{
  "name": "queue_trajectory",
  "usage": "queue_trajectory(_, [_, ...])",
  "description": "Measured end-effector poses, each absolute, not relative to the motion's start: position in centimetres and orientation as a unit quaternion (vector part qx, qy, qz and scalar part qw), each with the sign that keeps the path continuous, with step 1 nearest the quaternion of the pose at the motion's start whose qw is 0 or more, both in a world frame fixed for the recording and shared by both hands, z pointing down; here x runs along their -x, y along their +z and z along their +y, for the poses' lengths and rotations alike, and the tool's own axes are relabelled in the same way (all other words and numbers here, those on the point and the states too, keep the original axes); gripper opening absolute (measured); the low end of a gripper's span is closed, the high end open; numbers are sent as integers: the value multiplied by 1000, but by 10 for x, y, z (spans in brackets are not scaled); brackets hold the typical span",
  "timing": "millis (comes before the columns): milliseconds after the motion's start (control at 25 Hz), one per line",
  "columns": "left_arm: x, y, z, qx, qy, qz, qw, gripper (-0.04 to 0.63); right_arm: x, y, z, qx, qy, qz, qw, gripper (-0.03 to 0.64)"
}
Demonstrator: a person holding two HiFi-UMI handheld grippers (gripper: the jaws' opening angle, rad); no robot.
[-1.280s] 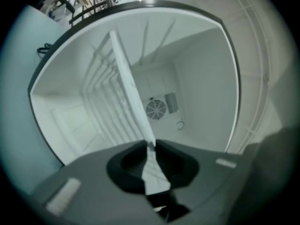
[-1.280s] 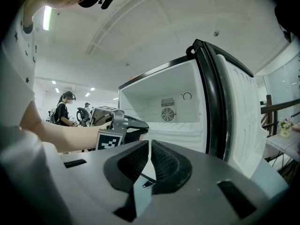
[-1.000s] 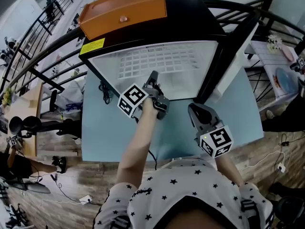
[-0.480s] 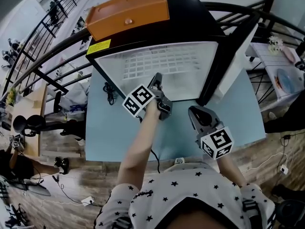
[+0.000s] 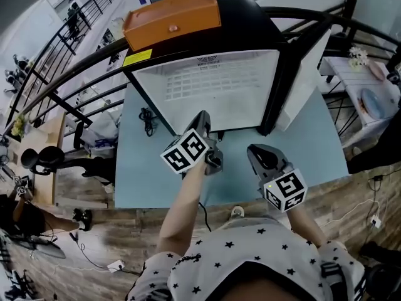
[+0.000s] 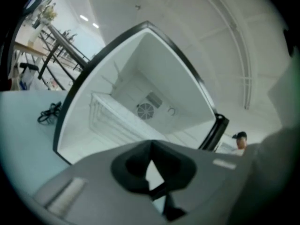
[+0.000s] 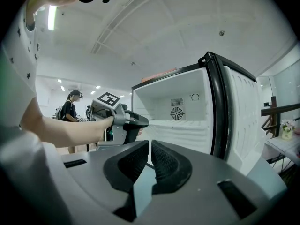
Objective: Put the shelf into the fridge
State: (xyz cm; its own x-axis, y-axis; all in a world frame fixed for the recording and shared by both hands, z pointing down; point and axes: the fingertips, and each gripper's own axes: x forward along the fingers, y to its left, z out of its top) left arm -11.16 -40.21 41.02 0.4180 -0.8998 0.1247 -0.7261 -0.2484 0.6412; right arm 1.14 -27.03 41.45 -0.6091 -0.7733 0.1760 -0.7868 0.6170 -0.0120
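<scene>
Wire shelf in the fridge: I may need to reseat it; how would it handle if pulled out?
The wire shelf is an open white grid, so probably stiff and light for its size. It reaches across the fridge, so held at one edge it would likely tilt.

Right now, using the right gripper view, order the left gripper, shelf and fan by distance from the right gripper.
1. left gripper, ahead on the left.
2. shelf, inside the fridge.
3. fan, on the fridge's back wall.
</scene>
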Motion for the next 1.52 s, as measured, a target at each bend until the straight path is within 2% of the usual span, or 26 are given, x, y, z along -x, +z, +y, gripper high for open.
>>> queue_trajectory(440, [119,418,-292,-803,-64,-534,257,3,17,415,-215,-415,47,-906,70,32])
queue_trajectory(1520, [124,457,-75,-818,-7,-523,238,3,31,418,-47,-417,44,-905,67,32])
